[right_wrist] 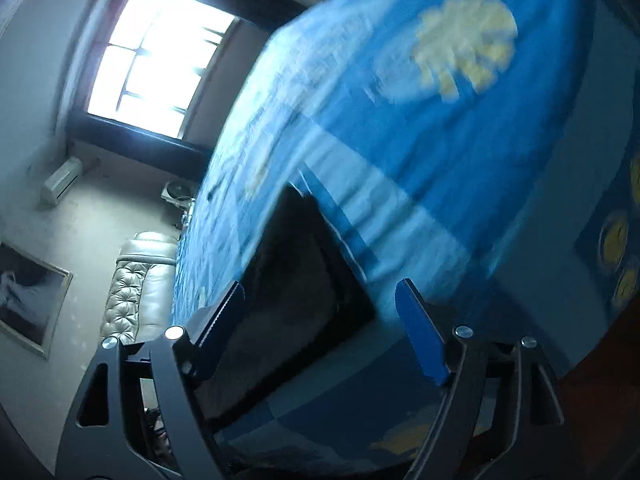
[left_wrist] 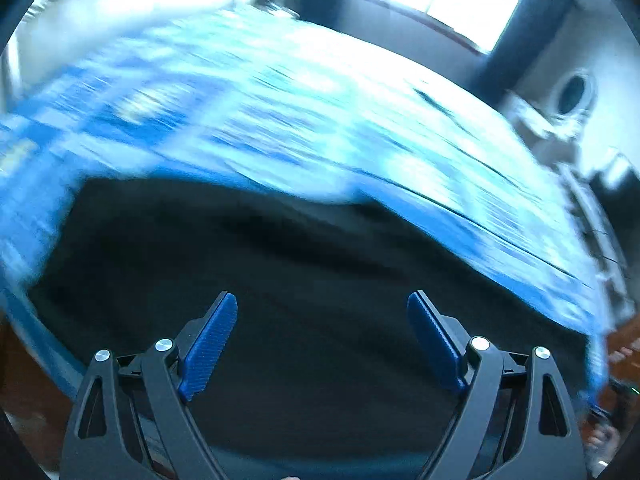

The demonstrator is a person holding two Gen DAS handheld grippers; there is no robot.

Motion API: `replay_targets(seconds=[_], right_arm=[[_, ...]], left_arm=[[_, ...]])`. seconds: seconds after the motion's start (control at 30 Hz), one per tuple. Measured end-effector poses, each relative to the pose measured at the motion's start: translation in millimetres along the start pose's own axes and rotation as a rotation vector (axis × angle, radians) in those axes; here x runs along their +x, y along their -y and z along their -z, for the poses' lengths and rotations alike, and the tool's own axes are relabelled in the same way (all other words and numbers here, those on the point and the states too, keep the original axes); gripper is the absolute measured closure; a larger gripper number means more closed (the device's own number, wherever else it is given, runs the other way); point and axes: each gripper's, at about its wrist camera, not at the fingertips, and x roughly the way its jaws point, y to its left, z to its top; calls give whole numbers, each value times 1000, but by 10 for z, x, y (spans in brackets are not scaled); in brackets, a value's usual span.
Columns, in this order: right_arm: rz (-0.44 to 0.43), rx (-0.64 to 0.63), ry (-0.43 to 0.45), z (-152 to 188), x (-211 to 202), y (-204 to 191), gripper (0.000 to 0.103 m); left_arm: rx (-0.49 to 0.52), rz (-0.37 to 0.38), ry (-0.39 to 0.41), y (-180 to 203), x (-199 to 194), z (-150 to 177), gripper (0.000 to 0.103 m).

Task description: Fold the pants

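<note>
— Black cloth fills the near half of the left wrist view: are those the pants [left_wrist: 304, 280]?

— They look like it, though the picture is smeared and I can make out no waistband or leg. The dark fabric lies flat on the blue patterned bedspread [left_wrist: 280, 112], its far edge curving across the middle of the frame.

— And the left gripper [left_wrist: 322, 336]?

— Spread wide. Its two blue pads [left_wrist: 210, 344] stand well apart over the dark cloth, with nothing between them. I cannot tell whether the tips touch the fabric.

— What about the other side?

— In the right wrist view the camera is tilted hard, so the bed runs diagonally. The pants [right_wrist: 296, 280] show as a dark squarish shape with a sharp corner near the right finger, lying on the same bedspread [right_wrist: 400, 128], which carries a pale yellow flower print [right_wrist: 464, 40] on the far right.

— Is the right gripper [right_wrist: 320, 328] holding anything?

— No. Its fingers are parted, the left one over the cloth's edge, the right one beside the corner, over blue bedding. Nothing is pinched.

— Anything else in the room?

— A bright window [right_wrist: 160, 60] at the far left, a tufted pale headboard or sofa [right_wrist: 136, 288] along the bed's left edge, and a framed picture [right_wrist: 28, 296] on the wall. In the left view, a white pillow or sheet [left_wrist: 120, 12] lies at the far left.
</note>
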Motion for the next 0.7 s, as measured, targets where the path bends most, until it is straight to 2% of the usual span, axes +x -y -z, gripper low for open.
replay_targets(seconds=[0.03,0.1,0.17,0.2,0.23,0.27,0.3,0.33,0.37,0.4,0.43,0.53,0.6,0.63,0.7], right_arm=[[-6,13,-12,31,36,39,25],[-36,32,-17,72,80,80,25],[-62,36,-19,86,110,65,25],[-71,33,-35,94,149,46,26],[-66,30,-40,104,199,13,27],[-49,23,-38,120,255,-34,29],[-43,23,-37,115,273,-36,36],[-39,33,-33,112,294,-21,50],[-41,56,-33,110,316,19,59],[-45,78,-38,107,354,51,80],[-53,111,-49,118,407,101,86],[-62,142,-32,144,446,169,87],[-49,127,-18,168,433,145,88],[-42,117,-14,173,423,125,88],[-37,108,-10,200,465,36,88]], left_arm=[[-2,-25,10,-158,20,-55,17],[-4,-116,-19,-546,120,-174,17],[-17,-169,-54,-879,248,-167,17],[-30,-160,-75,-1011,294,-145,17],[-42,-100,-99,-1127,356,-116,17],[-48,-73,-111,-1175,371,-106,17],[-47,-49,-113,-1231,399,-58,17],[-36,-41,-100,-1232,394,-15,17],[-9,-40,-81,-1205,400,31,14],[16,-39,-75,-1162,413,67,12],[40,-46,-73,-1135,420,91,11],[59,-65,-61,-1076,448,103,11],[29,-36,-83,-1125,434,79,10],[28,-15,-97,-1123,436,63,5],[63,3,-115,-1125,420,93,5]])
